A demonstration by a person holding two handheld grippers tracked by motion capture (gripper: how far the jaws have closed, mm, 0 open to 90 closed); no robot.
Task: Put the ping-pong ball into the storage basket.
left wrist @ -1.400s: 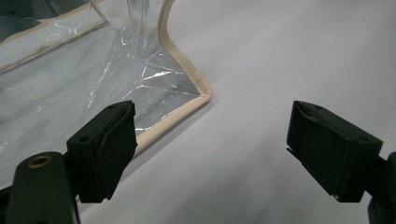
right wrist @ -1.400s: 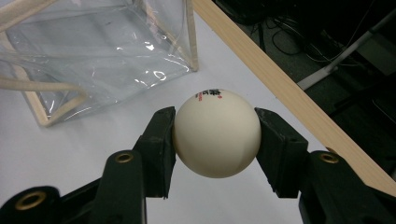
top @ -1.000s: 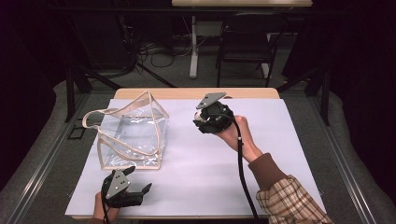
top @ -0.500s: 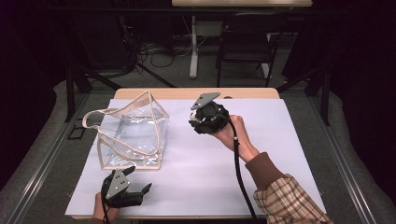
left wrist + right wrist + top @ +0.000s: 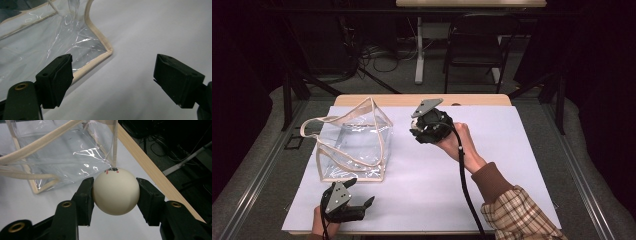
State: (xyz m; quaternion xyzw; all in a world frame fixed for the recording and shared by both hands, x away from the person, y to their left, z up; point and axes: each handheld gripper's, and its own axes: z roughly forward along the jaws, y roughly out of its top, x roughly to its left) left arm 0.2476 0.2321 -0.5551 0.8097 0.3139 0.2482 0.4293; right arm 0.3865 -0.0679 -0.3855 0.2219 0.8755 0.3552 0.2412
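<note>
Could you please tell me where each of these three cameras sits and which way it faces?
High view: above the near table edge, facing forward and down; both forearms, left gripper, right gripper.
Left gripper view: on that gripper, facing past open jaws to the clear plastic bag with beige trim.
Right gripper view: on that gripper, facing its cream-white ball, jaws clamping it.
All views share the bag.

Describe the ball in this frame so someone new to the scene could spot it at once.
Start at the white-covered table and the clear bag with beige trim standing on its left half. Just right of the bag, the right gripper is held above the table, its two black jaws clamped on the ball. It is a smooth, cream-white sphere with small dark and red print near its top.
</note>
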